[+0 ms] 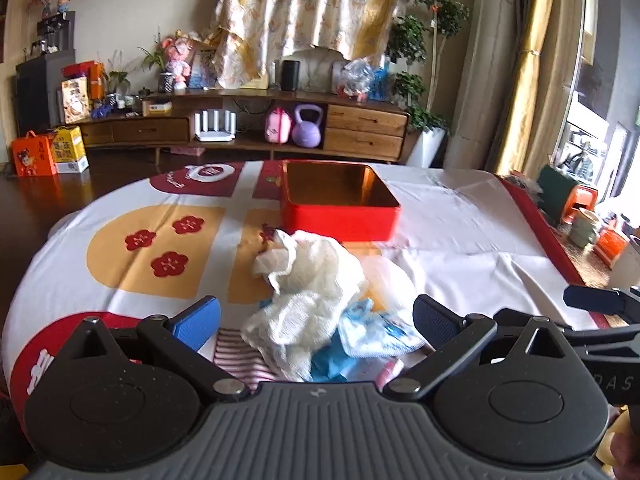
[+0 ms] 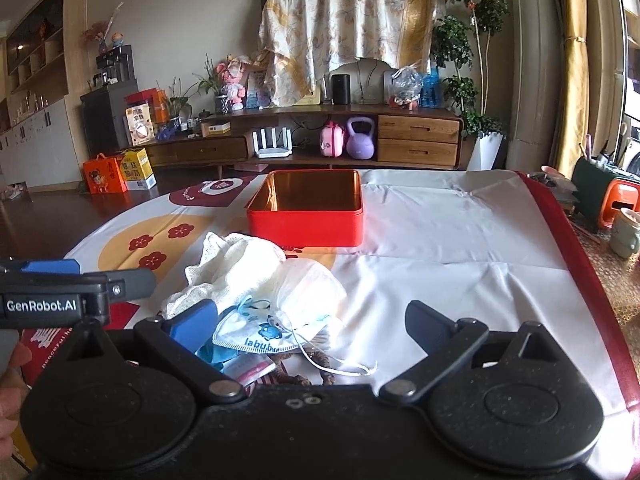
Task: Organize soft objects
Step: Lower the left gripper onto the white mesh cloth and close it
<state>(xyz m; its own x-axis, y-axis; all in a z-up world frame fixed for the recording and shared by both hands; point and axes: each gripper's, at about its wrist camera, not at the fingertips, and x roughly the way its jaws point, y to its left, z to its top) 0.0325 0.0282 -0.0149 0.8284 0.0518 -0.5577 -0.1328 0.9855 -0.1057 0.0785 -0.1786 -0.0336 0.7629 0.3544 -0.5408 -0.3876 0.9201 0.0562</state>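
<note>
A heap of soft things lies on the table near me: a white gauze cloth [image 1: 312, 280] [image 2: 236, 268], a white and blue face mask [image 2: 264, 332] [image 1: 376, 328], blue fabric [image 1: 328, 364] and a striped cloth [image 1: 240, 356]. An open red tin box [image 1: 340, 204] [image 2: 306, 212] stands empty just behind the heap. My left gripper [image 1: 316, 320] is open, its fingers on either side of the heap's near edge. My right gripper [image 2: 312, 320] is open, with the mask between its fingers. Neither holds anything.
The tablecloth [image 1: 460, 220] is white with red and yellow patterns; its right part is plain white. The left gripper's body [image 2: 52, 292] shows at the left of the right wrist view. A wooden TV cabinet [image 2: 304, 140] stands beyond the table.
</note>
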